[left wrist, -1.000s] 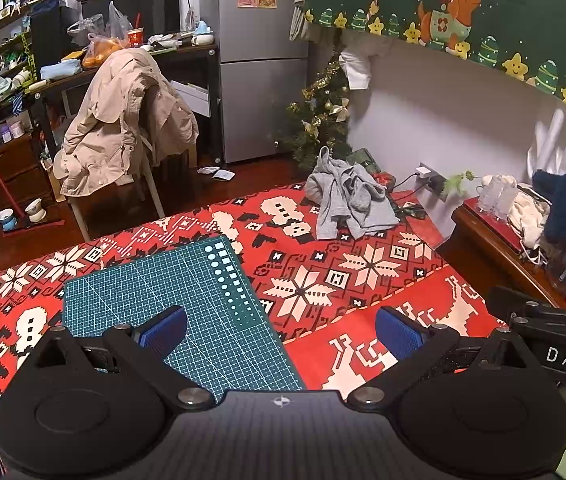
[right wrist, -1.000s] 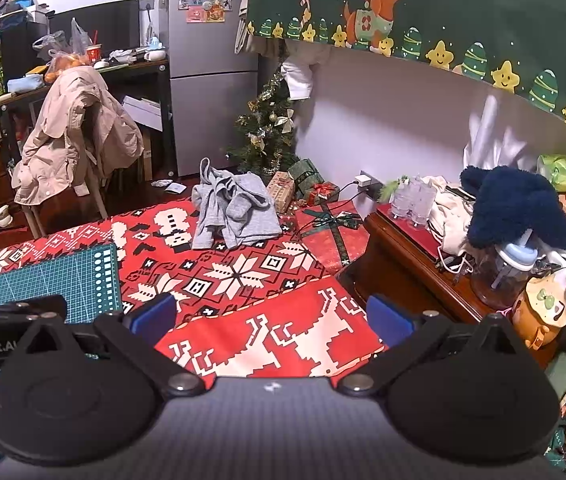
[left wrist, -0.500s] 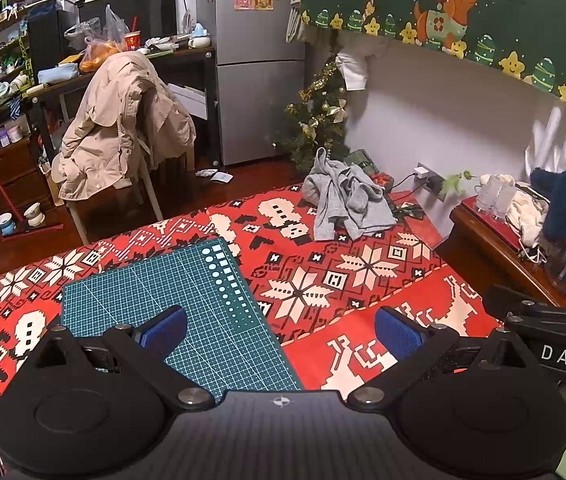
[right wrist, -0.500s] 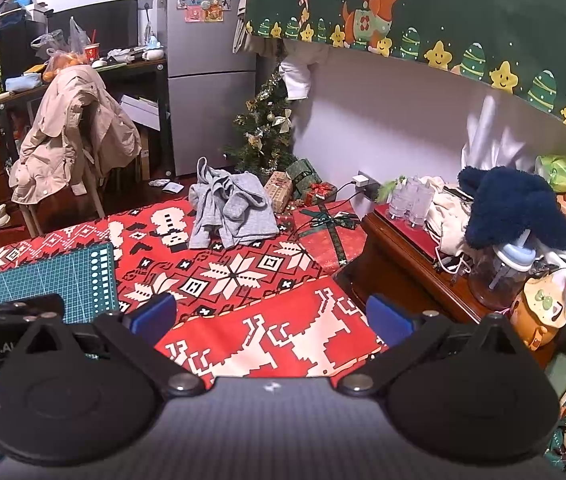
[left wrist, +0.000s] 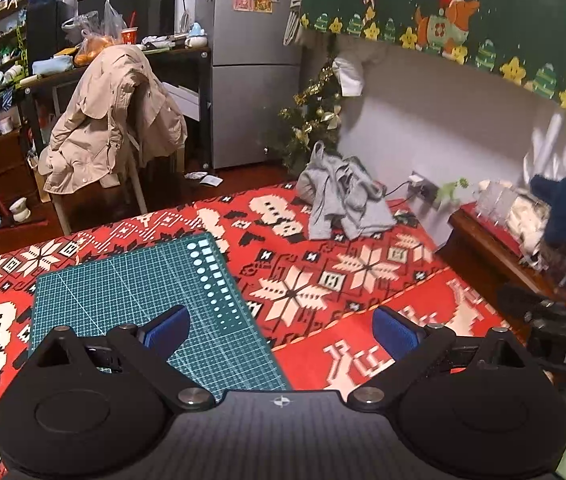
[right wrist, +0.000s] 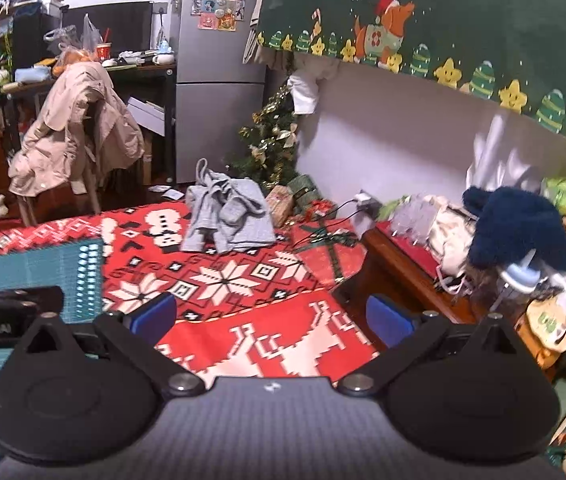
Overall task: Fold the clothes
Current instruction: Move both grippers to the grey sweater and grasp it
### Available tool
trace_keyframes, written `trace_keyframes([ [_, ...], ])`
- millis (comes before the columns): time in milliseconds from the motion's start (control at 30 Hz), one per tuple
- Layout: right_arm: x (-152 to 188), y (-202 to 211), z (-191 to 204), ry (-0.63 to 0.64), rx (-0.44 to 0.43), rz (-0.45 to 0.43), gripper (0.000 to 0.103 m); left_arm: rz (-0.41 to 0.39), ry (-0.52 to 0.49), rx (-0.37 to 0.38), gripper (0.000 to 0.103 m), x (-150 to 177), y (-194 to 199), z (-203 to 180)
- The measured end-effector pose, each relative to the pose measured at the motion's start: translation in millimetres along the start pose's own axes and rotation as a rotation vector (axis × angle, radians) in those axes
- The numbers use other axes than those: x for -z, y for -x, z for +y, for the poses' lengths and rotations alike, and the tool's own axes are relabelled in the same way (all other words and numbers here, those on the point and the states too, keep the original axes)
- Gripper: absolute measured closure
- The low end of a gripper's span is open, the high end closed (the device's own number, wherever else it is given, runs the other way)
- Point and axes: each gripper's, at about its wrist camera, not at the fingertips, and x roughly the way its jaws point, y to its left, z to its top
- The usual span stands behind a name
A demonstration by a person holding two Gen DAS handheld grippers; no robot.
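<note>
Red blanket (left wrist: 323, 280): crumpled grey garment (left wrist: 343, 200), far end.

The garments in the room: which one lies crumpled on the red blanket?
The grey garment, heaped at the blanket's far end; the beige coat hangs over a chair.

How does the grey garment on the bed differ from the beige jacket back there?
The grey garment lies crumpled in a heap on the red patterned blanket; the beige jacket hangs draped over a chair. The grey garment sits near the wall by the small Christmas tree; the beige jacket is across the floor by the desk. Both are unfolded.
</note>
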Motion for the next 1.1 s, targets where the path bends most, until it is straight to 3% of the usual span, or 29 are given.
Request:
trace_keyframes([
  [133,6.0,-17.5,-3.6,-0.005,-0.045,0.036,0.001,0.059,-0.004,-0.015,0.004,5.4,-22.5,3.8],
  [333,15.2,-50.3,-3.9,0.077,-0.085,0.045,0.001,0.018,-0.052,-0.049,0.004,5.1,-49.0,5.7],
  [567,14.4,-93.2,-7.8,0.075,-0.123,0.036,0.001,-0.037,-0.069,0.016,0.008,-5.1,-73.7,3.3],
  [667,9.8,-114.6,-11.4,0.055,-0.153,0.055,0.001,-0.017,-0.088,0.093,0.011,-13.5,-91.0,1.3],
  [767,2.5,-138.6,-18.3,0.012,-0.188,0.067,0.001,-0.022,-0.092,0.118,0.013,-19.1,-108.8,-2.3],
  [867,-9.1,-162.4,-22.7,0.010,-0.172,0.060,0.002,-0.059,-0.087,0.156,0.013,-25.3,-124.9,-4.7],
  [1000,-24.5,-191.5,-25.5,0.025,-0.189,0.045,0.003,-0.065,-0.142,0.170,0.012,-44.0,-150.4,-12.6],
  [1100,-36.4,-215.5,-26.3,0.034,-0.199,0.045,0.010,-0.055,-0.157,0.184,0.012,-59.1,-172.0,-16.3],
])
